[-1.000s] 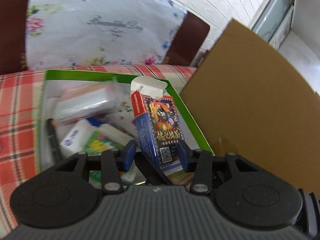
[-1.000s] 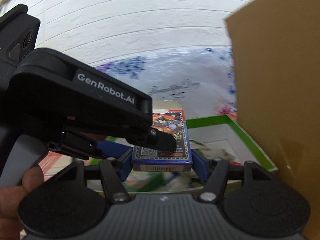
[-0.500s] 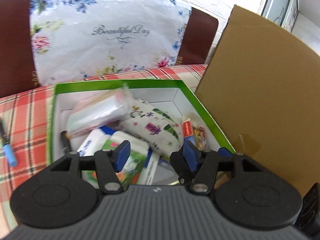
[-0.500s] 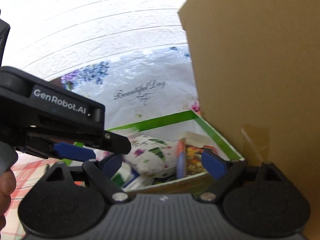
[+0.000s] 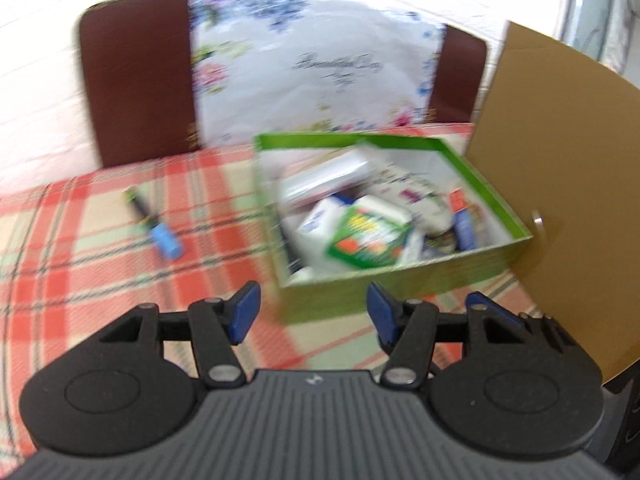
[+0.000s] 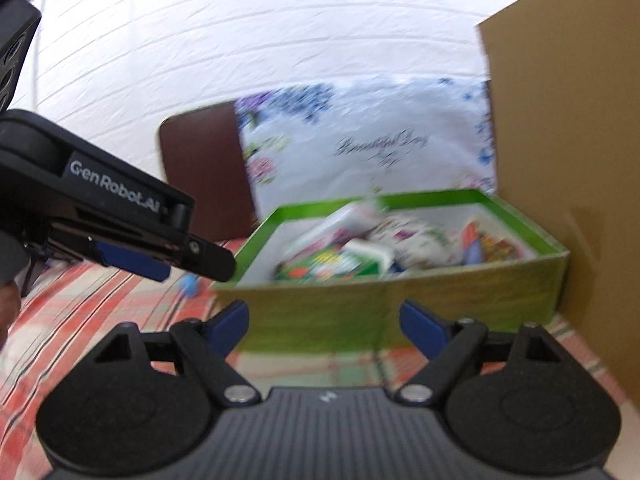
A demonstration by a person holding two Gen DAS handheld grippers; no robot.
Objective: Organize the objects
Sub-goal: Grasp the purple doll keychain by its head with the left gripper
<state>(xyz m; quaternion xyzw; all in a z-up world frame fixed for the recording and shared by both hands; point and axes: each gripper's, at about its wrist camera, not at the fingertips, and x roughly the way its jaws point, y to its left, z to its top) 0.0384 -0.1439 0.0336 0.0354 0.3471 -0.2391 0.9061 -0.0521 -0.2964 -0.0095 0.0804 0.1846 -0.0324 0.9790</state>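
Left wrist view | left gripper (image 5: 312,312) gaping, empty, jaws lately widened | right gripper (image 6: 324,324) likewise spread, nothing between | green box (image 5: 404,284) full, blue-capped marker (image 5: 154,224) on plaid cloth (image 5: 100,272)

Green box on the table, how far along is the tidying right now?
Done: the green box already holds several packets, with the card pack at its right wall. In hand: nothing; the left tool and right tool are both open and empty. Left: the blue-tipped pen lies on the checked cloth.
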